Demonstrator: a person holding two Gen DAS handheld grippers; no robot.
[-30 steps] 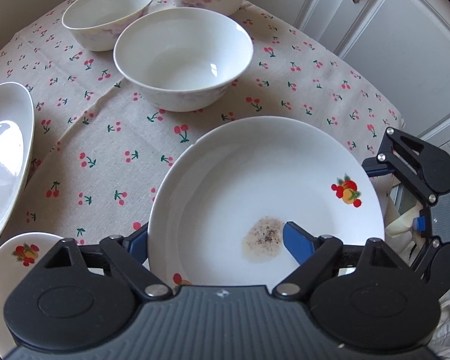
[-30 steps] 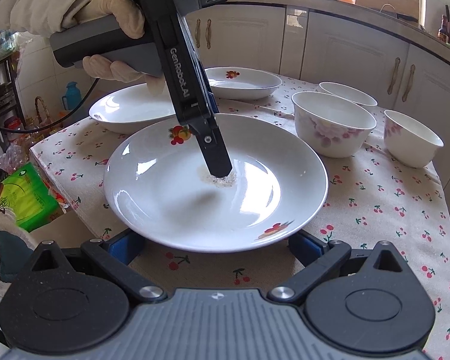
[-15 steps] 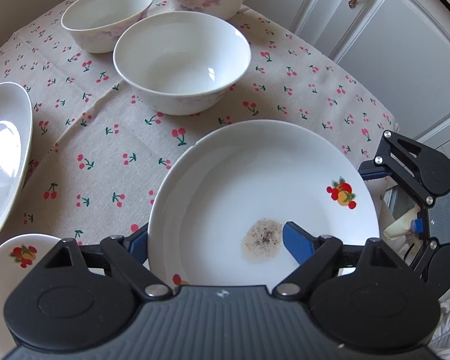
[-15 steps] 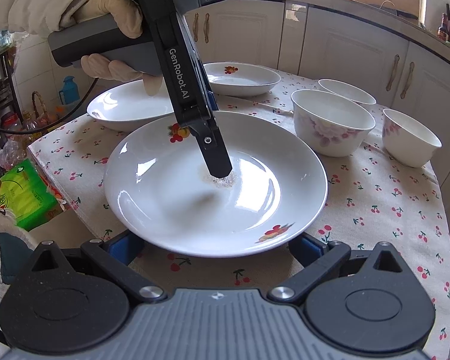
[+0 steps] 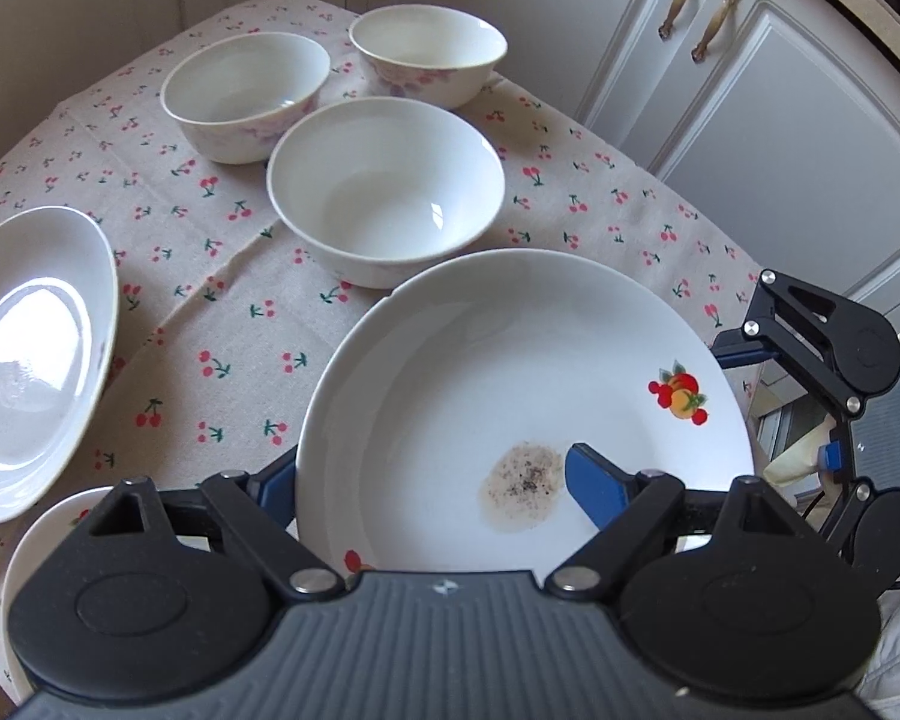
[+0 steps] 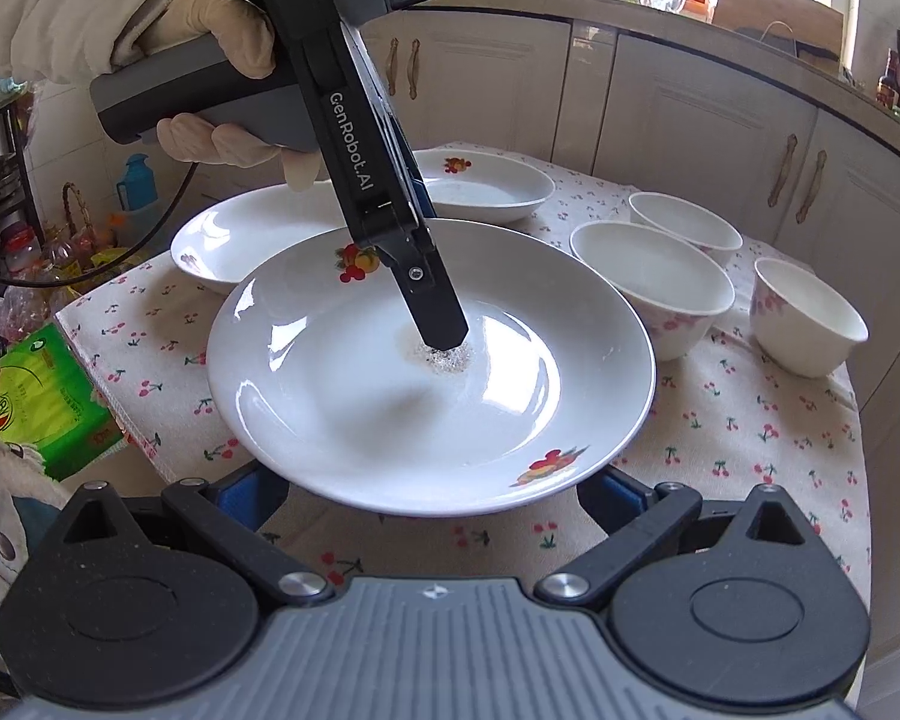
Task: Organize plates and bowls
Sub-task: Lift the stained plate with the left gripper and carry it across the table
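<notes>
While the glazed, breakable plate (image 5: 510, 372), soiled at its centre, was pinched at its rim by the left gripper (image 5: 432, 480) just above the bench (image 5: 222, 312), the right gripper (image 6: 432, 495) had its jaws spread beneath the slippery opposite rim, not visibly pressing.

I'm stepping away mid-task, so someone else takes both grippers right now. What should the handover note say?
Left gripper: shut on the plate at its rim, one finger inside; the plate seems lifted off the cloth and has a gritty stain.
Right gripper: open, empty, low under the plate's near edge.
Two other plates and three bowls sit on the cloth.
Done: nothing visibly stacked. Left: stack plates, nest bowls.
</notes>
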